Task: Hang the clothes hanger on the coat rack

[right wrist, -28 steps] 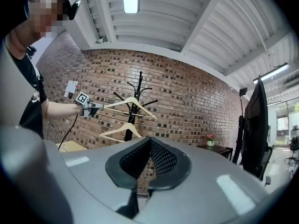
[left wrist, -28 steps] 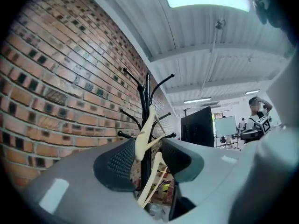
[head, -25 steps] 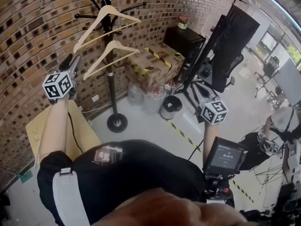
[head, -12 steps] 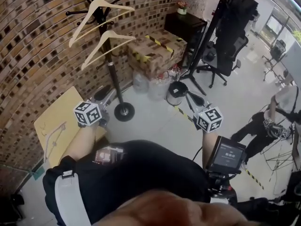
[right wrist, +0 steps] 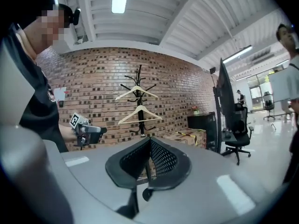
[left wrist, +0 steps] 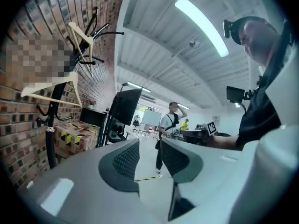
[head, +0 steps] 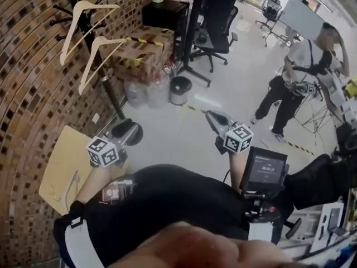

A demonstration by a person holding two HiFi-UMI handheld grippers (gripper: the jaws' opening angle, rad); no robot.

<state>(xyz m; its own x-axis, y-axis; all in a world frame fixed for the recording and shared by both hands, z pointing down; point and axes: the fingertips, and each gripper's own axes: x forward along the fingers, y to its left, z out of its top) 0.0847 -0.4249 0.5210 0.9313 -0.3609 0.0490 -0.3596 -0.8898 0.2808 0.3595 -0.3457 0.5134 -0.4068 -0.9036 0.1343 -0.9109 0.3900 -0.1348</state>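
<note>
The left gripper point(left wrist: 149, 146) has its jaws apart with nothing between them; they have just been closing a little. The right gripper point(right wrist: 149, 141) has its jaws together at the tips, also empty. Both are held low, well apart from the coat rack point(right wrist: 138, 99). On its arms hang the upper hanger point(right wrist: 136, 89) and, under it, the lower hanger point(right wrist: 140, 108), before the brick wall point(head: 28, 94).

Open floor point(head: 173, 130) before coat rack point(head: 110, 94)
</note>
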